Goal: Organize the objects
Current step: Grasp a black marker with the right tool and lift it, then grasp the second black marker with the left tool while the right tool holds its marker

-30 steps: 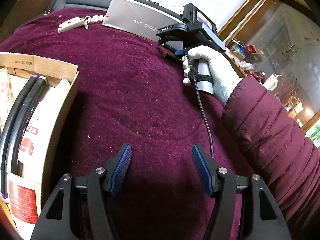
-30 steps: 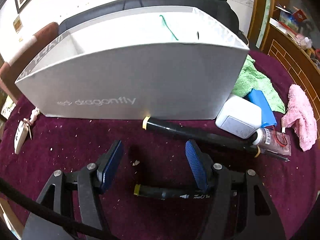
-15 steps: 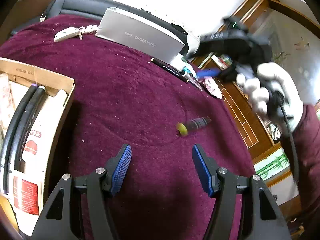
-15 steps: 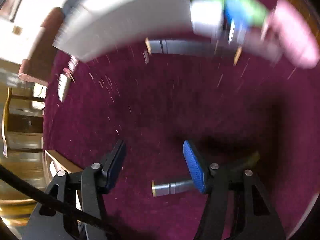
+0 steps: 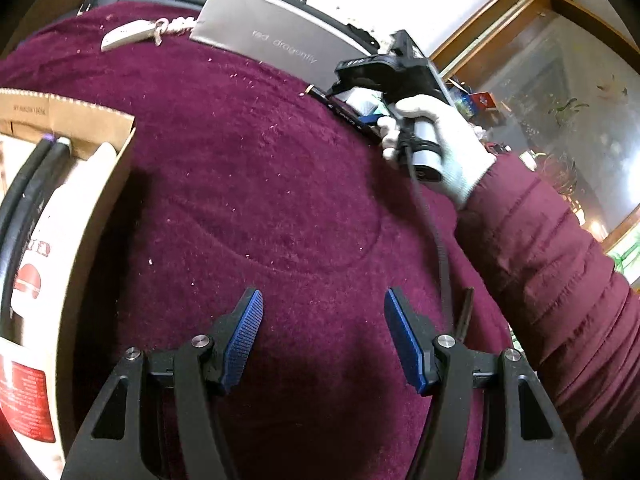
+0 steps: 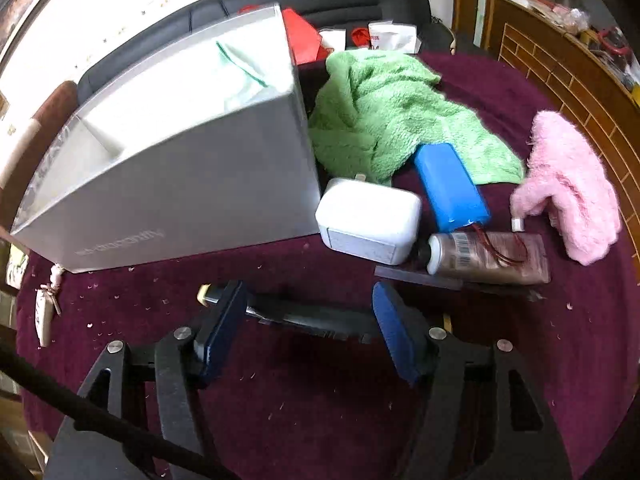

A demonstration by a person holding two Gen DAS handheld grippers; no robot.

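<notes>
A black marker with a yellow end (image 6: 304, 314) lies on the maroon cloth, crosswise between the open fingers of my right gripper (image 6: 308, 334), which is low over it. That marker also shows in the left wrist view (image 5: 348, 116), just left of the right hand's tool (image 5: 400, 80). My left gripper (image 5: 322, 338) is open and empty over bare cloth. A cardboard box (image 5: 100, 184) at its left holds two black markers (image 5: 28, 184) and packets. A second dark marker (image 5: 464, 312) lies by the right forearm.
A grey open box (image 6: 192, 184) stands at the back. Right of it lie a green towel (image 6: 384, 116), a white charger (image 6: 368, 220), a blue pack (image 6: 452, 188), a brown tube (image 6: 488, 258) and a pink cloth (image 6: 568, 184). A white key fob (image 5: 124, 34) lies far left.
My right gripper swung away to the right, dropped a marker on the cloth, then came back to the grey box and now straddles the long marker. My left gripper stayed still.
</notes>
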